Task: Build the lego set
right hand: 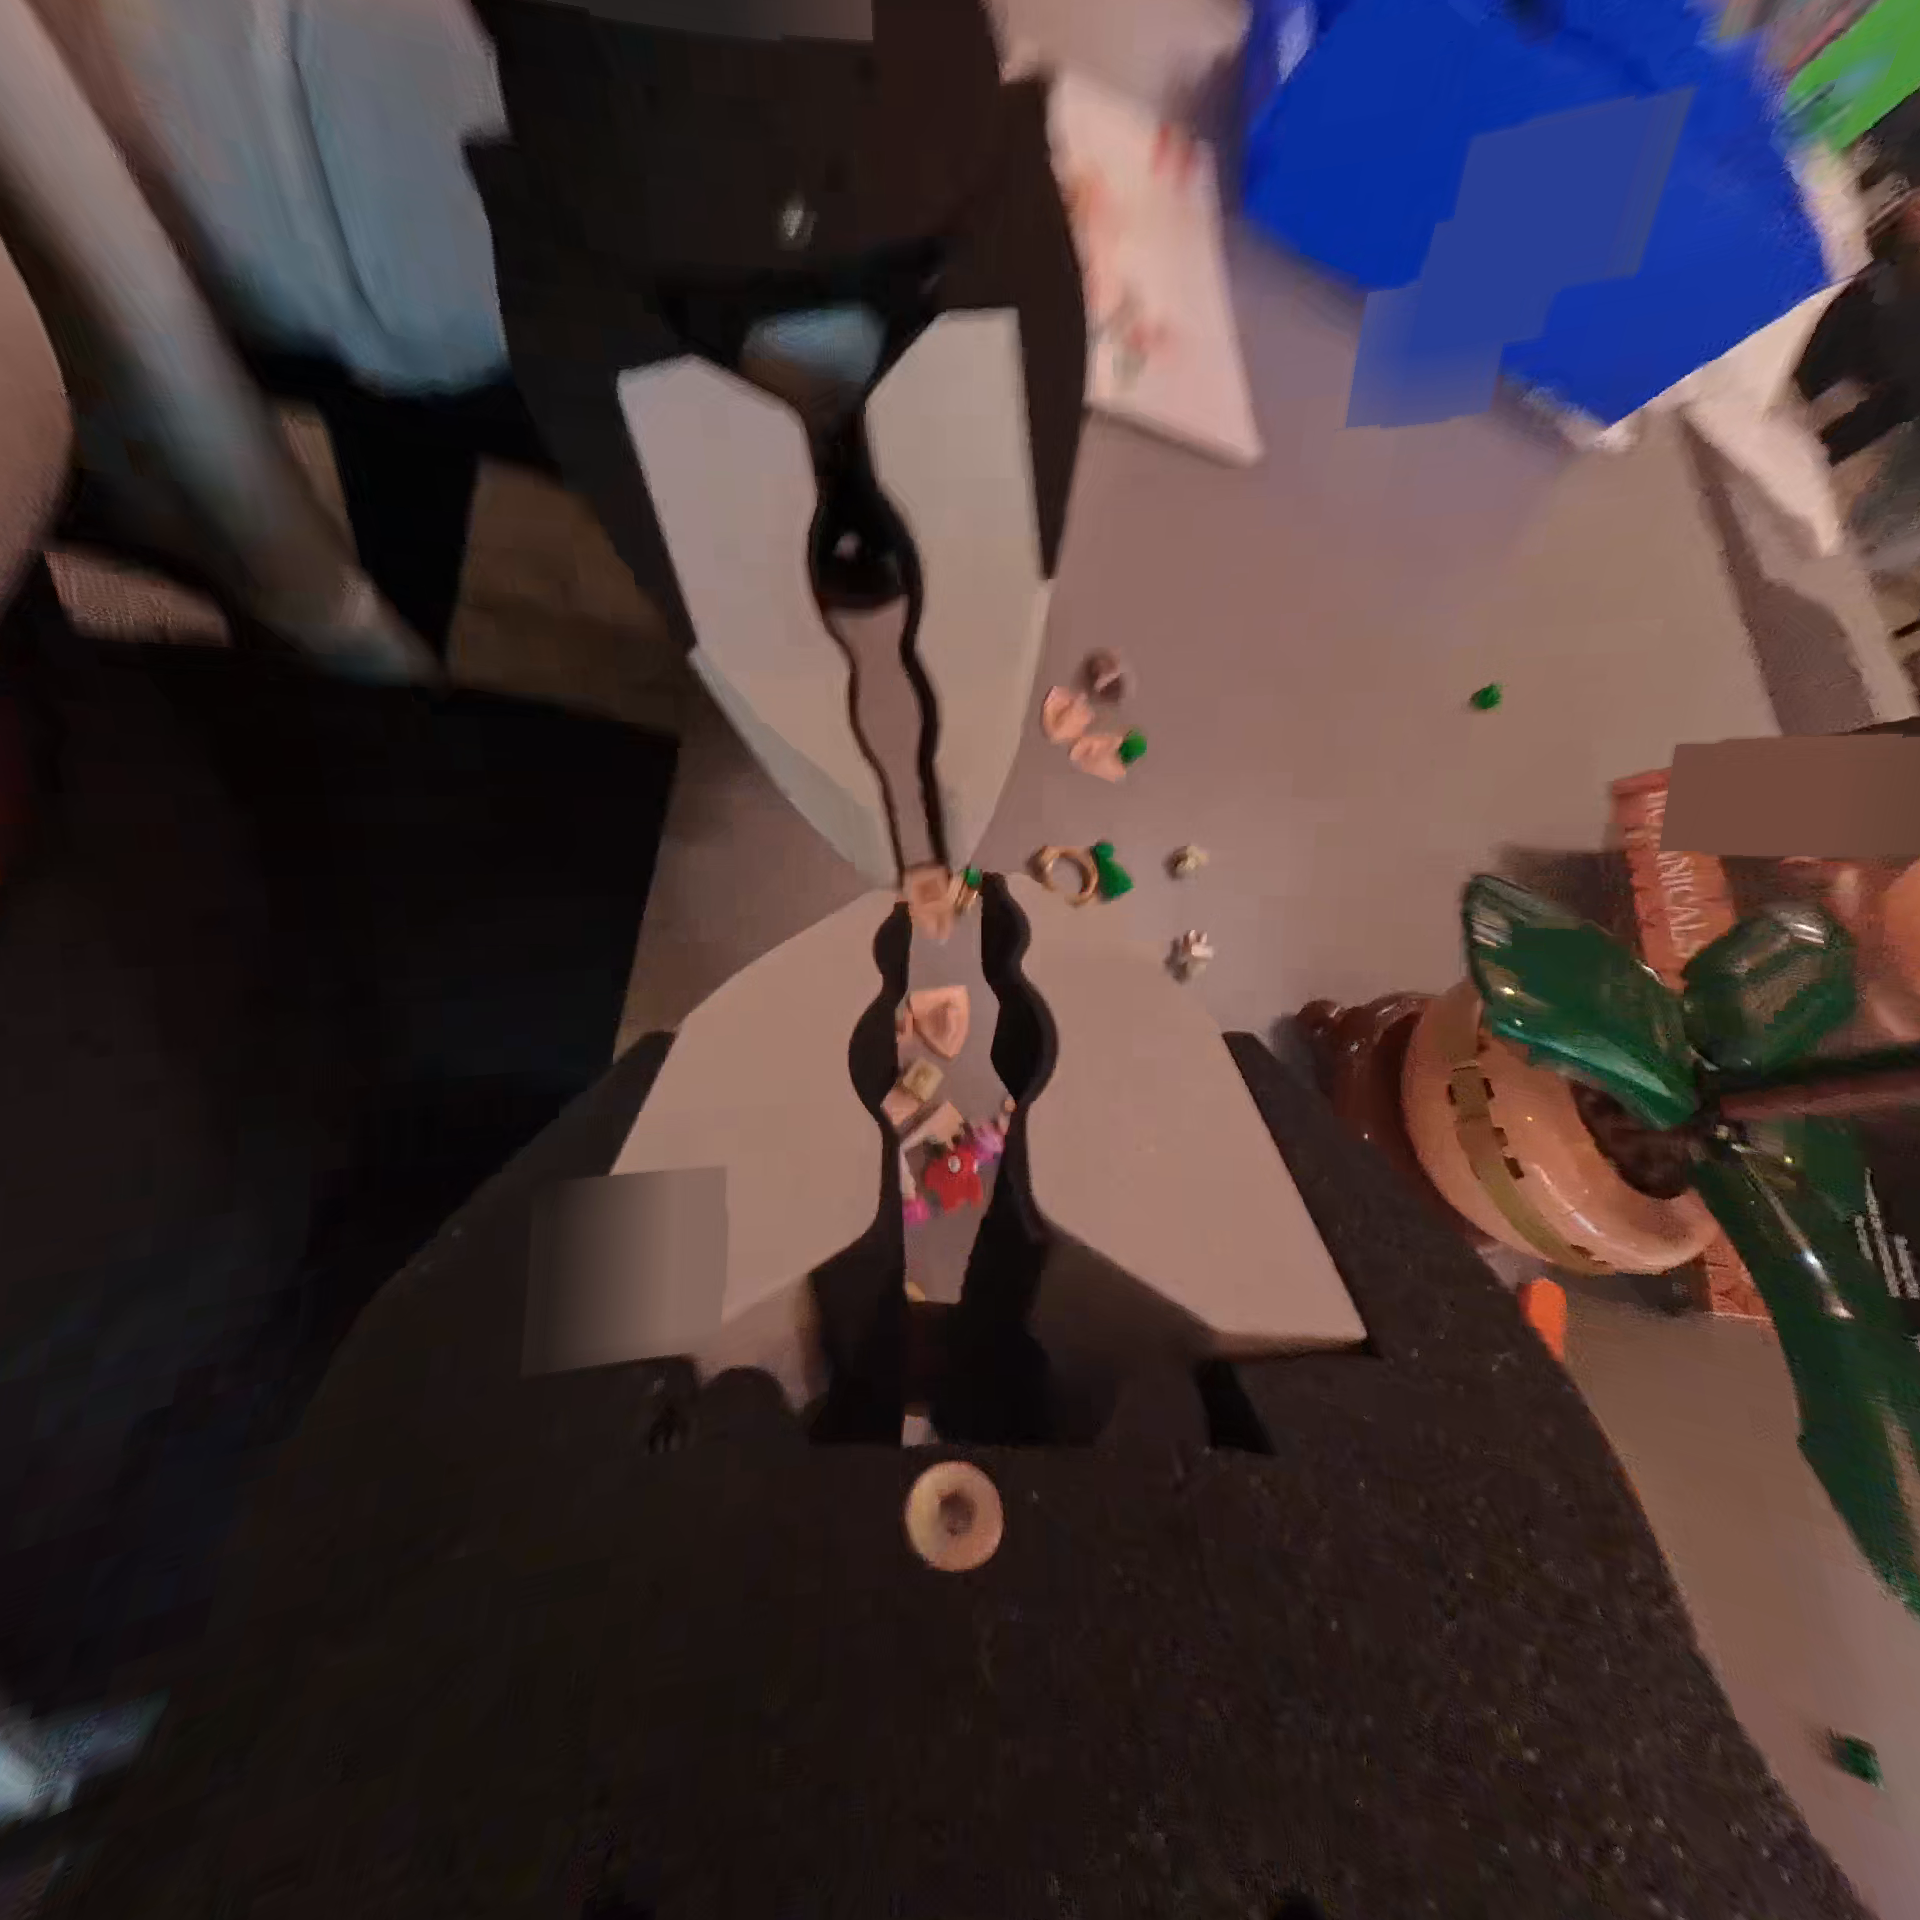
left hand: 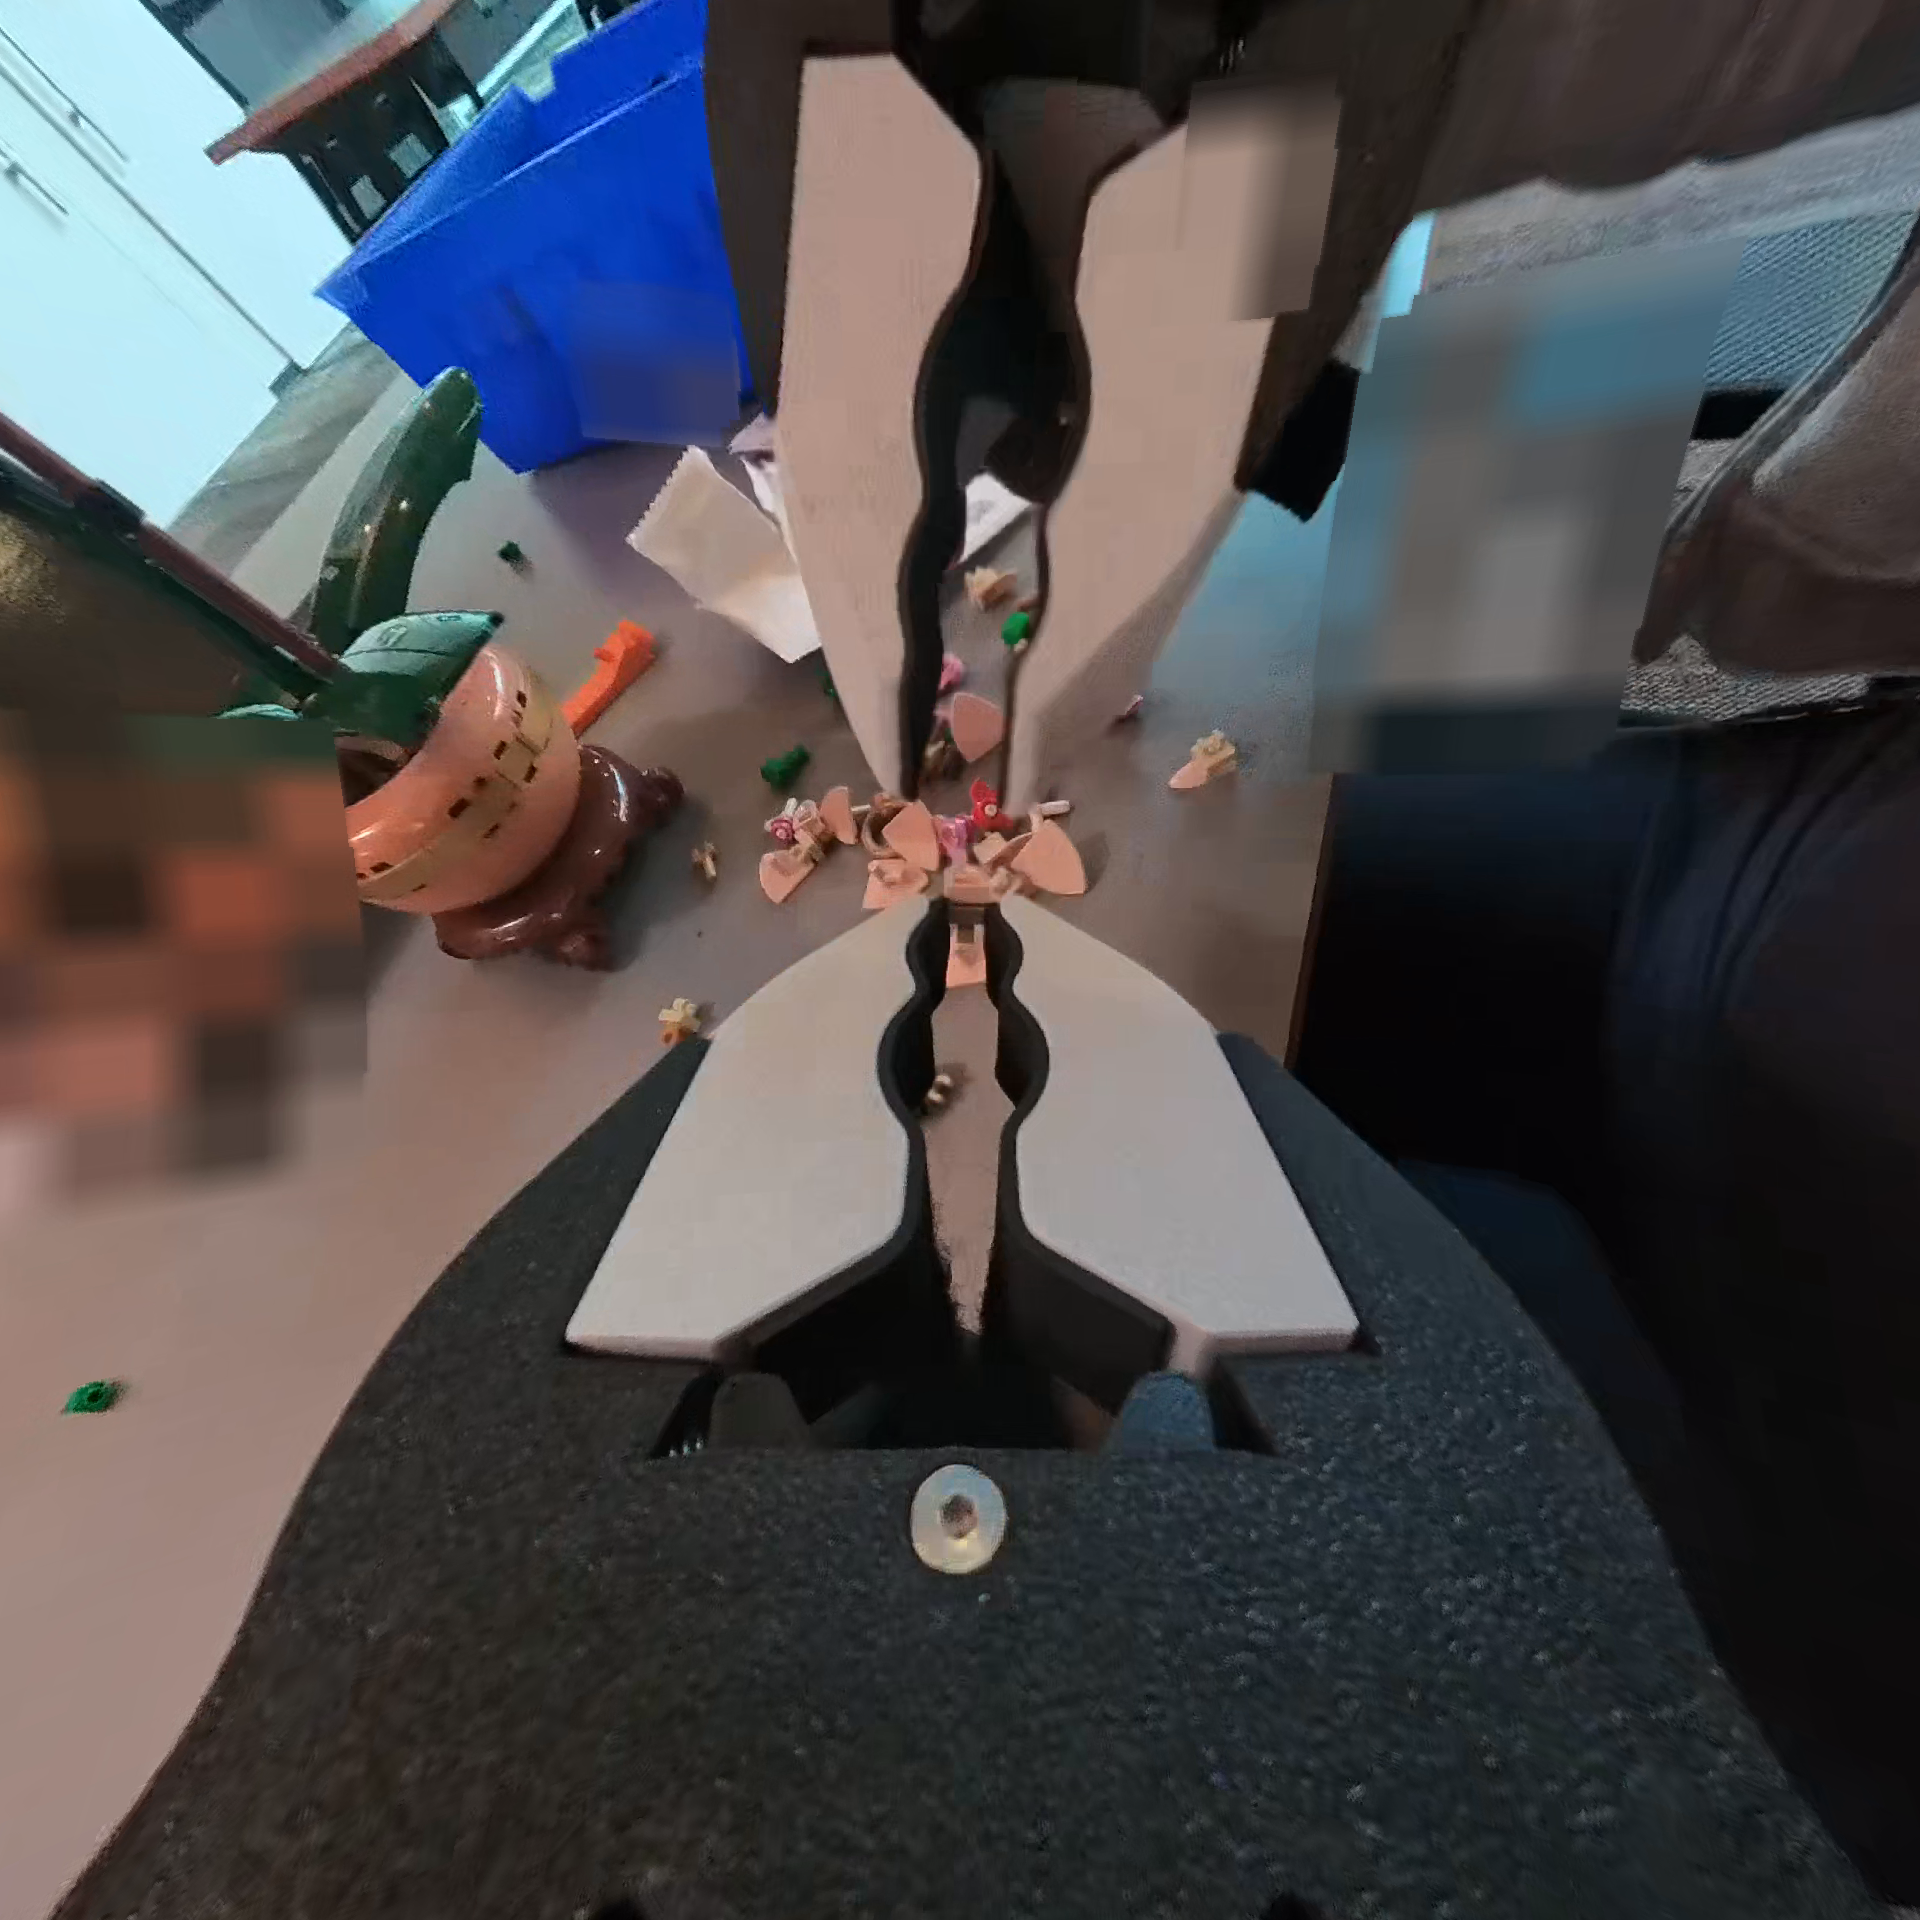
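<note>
Both grippers, left (left hand: 964, 914) and right (right hand: 951, 894), meet tip-to-tip, fingers seemingly pinching one pink petal piece (left hand: 966, 940)

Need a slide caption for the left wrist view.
Left gripper pinches a pink piece tip-to-tip with the right gripper over scattered petals, beside the potted plant model.

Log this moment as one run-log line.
left gripper: shut on pink petal piece | right gripper: tips meet left gripper's, grip unclear | loose pieces beneath | potted plant model: beside, untouched
</note>
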`<state>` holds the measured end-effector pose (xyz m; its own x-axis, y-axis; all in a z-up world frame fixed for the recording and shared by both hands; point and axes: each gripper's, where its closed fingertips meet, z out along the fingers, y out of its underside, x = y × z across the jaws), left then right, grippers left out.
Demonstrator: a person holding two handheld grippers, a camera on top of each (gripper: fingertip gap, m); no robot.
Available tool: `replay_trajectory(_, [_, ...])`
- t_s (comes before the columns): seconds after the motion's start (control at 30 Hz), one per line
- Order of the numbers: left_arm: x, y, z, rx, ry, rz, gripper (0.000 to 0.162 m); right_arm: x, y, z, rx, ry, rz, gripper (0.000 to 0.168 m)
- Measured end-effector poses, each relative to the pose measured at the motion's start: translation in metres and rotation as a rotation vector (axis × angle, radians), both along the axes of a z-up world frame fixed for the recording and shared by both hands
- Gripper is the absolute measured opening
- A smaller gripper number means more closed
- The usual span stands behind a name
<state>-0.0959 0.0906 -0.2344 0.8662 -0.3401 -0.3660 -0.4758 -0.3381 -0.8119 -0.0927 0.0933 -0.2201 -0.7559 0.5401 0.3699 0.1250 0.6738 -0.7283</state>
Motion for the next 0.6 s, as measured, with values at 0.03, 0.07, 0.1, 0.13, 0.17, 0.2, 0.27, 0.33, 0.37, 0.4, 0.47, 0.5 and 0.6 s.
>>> replay_trajectory(0.03, [-0.001, 0.000, 0.000, -0.004, 0.018, 0.007, 0.006, -0.001, 0.000, -0.006, 0.067, -0.033, 0.002, 0.016])
replay_trajectory(0.07, [-0.002, 0.000, 0.000, -0.005, 0.022, 0.013, 0.006, -0.001, -0.001, -0.010, 0.113, -0.053, 0.007, 0.017])
replay_trajectory(0.1, [-0.002, 0.000, 0.000, -0.008, 0.018, 0.017, 0.006, -0.001, -0.002, -0.013, 0.150, -0.069, 0.017, 0.017])
replay_trajectory(0.13, [-0.002, 0.000, -0.001, -0.014, 0.018, 0.020, 0.006, -0.002, -0.002, -0.015, 0.179, -0.078, 0.012, 0.017])
replay_trajectory(0.17, [-0.003, 0.000, -0.002, -0.016, 0.025, 0.026, 0.006, -0.004, -0.002, -0.018, 0.214, -0.088, 0.000, 0.017])
replay_trajectory(0.2, [-0.003, 0.000, -0.004, -0.022, 0.032, 0.031, 0.006, -0.006, 0.000, -0.019, 0.247, -0.087, -0.013, 0.015])
replay_trajectory(0.27, [-0.002, 0.001, -0.004, -0.023, 0.039, 0.036, 0.006, -0.008, 0.000, -0.022, 0.285, -0.085, -0.024, 0.013])
replay_trajectory(0.33, [-0.003, 0.001, -0.005, -0.028, 0.043, 0.042, 0.006, -0.010, -0.002, -0.025, 0.305, -0.081, -0.034, 0.011])
replay_trajectory(0.37, [-0.002, 0.001, -0.006, -0.028, 0.035, 0.040, 0.006, -0.011, -0.001, -0.025, 0.325, -0.067, -0.040, 0.008])
replay_trajectory(0.4, [-0.002, 0.001, -0.007, -0.036, 0.021, 0.039, 0.006, -0.011, 0.000, -0.027, 0.342, -0.061, -0.034, 0.007])
replay_trajectory(0.47, [-0.003, 0.001, -0.008, -0.040, 0.000, 0.040, 0.006, -0.012, 0.000, -0.029, 0.333, -0.054, -0.035, 0.007])
replay_trajectory(0.5, [-0.004, 0.000, -0.007, -0.032, -0.012, 0.046, 0.006, -0.013, -0.001, -0.028, 0.310, -0.036, -0.033, 0.006])
replay_trajectory(0.6, [-0.005, -0.001, 0.003, 0.005, -0.071, 0.045, 0.005, -0.013, -0.003, -0.017, 0.079, -0.001, -0.035, 0.006])
